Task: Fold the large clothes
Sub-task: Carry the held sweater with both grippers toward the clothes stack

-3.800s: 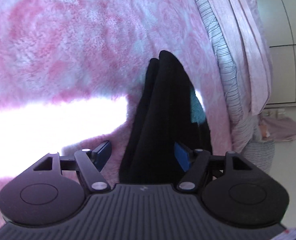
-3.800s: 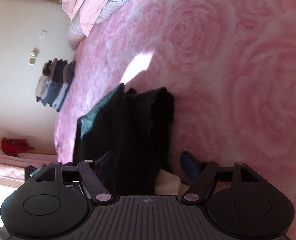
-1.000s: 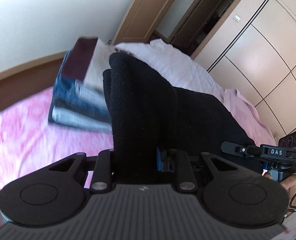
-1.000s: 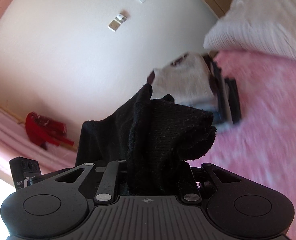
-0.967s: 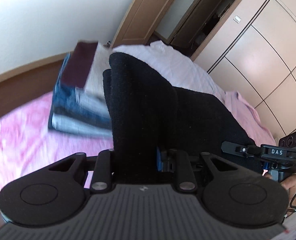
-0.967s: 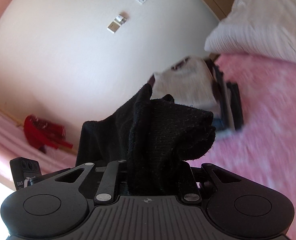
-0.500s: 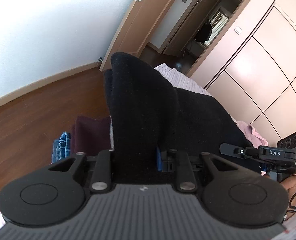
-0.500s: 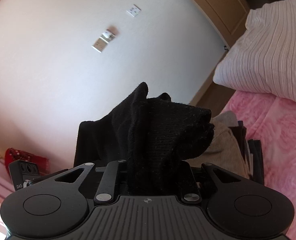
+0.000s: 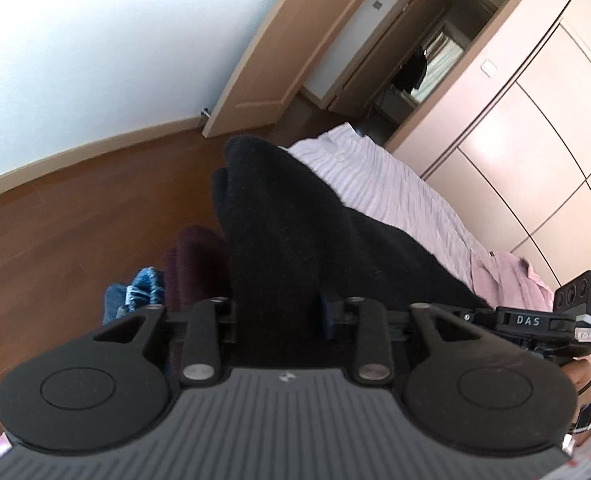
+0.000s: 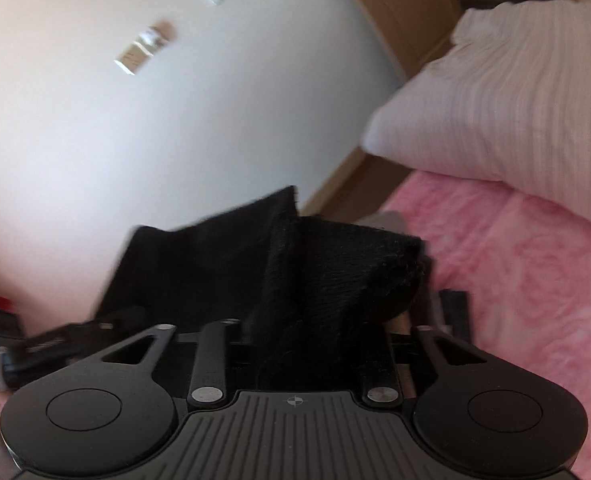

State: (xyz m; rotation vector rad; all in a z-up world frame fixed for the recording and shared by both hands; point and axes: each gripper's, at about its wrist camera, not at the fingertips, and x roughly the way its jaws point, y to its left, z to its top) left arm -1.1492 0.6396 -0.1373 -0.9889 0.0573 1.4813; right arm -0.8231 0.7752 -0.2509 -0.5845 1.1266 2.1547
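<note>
A folded black knitted garment (image 9: 295,248) hangs in the air between both grippers. My left gripper (image 9: 277,316) is shut on one end of it, the cloth bulging up between the fingers. In the right wrist view the same black garment (image 10: 335,272) fills the jaws of my right gripper (image 10: 315,344), which is shut on its other end. The right gripper's body (image 9: 535,322) shows at the right edge of the left wrist view. Just below the garment lies a stack of folded clothes (image 9: 191,264), maroon on top, blue denim beneath, mostly hidden by the cloth.
A pink rose-patterned blanket (image 10: 535,280) covers the bed, with a pale striped pillow (image 10: 515,100) at its head. Past the bed are a brown wooden floor (image 9: 75,216), an open door (image 9: 279,52) and pale wardrobe doors (image 9: 535,120). A hand (image 9: 583,376) holds the right gripper.
Both grippers have carried the black garment on toward the stack of folded clothes and lowered slightly; the stack now sits closer under the cloth. Both stay shut on it.
</note>
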